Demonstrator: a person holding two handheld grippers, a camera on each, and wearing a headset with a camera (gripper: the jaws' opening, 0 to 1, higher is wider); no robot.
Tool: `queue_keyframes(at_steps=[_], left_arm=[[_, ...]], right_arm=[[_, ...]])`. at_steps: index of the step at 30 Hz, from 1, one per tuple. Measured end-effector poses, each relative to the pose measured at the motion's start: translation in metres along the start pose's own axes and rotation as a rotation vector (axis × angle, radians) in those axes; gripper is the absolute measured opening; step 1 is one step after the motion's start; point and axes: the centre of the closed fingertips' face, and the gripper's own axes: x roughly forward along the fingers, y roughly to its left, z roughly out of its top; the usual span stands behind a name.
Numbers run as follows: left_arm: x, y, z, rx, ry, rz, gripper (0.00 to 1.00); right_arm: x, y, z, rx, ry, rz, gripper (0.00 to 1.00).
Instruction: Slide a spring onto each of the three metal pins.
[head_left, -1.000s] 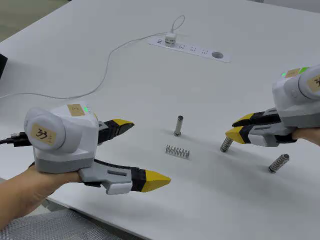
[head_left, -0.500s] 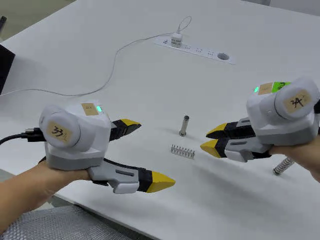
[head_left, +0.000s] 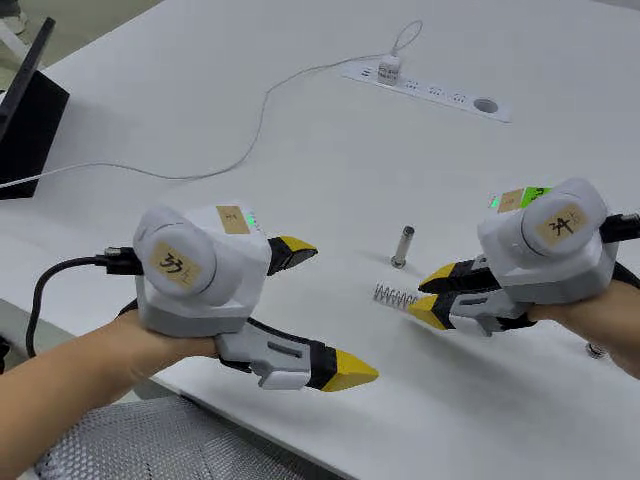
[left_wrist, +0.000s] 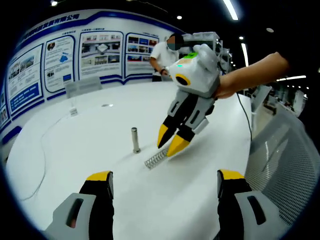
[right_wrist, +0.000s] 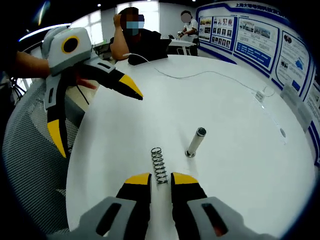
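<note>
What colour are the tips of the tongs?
Yellow, on the left tongs and the right tongs alike; the head view shows it best.

table (head_left: 200, 100) white | spring (head_left: 392, 296) lying flat | pin (head_left: 403, 246) upright | power strip (head_left: 430, 88) | cable (head_left: 255, 130)

The white workbench (head_left: 300, 190) spreads out ahead of the left gripper (head_left: 335, 312). Ahead and to that gripper's left a power strip (head_left: 440, 92) lies on it, with a white cable (head_left: 262, 110) trailing back. Beyond stands a wall of blue-and-white display boards (left_wrist: 65, 55) under ceiling strip lights (left_wrist: 231, 9). To the gripper's right, a grey mesh chair (left_wrist: 285, 165) sits off the table edge
</note>
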Motion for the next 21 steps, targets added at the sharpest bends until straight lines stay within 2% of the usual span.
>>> queue_keyframes(at_steps=[4,9,12,21], left_arm=[[0.001,-0.001,-0.002,0.001,0.010,-0.001,0.87],[0.001,0.000,-0.003,-0.013,0.012,-0.004,0.87],[0.001,-0.001,-0.001,-0.025,0.001,-0.006,0.87],[0.000,0.000,-0.002,-0.017,0.011,-0.001,0.85]], right_arm=[[0.005,-0.003,-0.002,-0.011,-0.001,0.003,0.16],[0.012,-0.001,-0.007,0.003,0.012,0.031,0.16],[0.011,0.001,-0.007,0.004,0.010,0.036,0.13],[0.011,0.000,-0.008,0.001,0.006,0.034,0.12]])
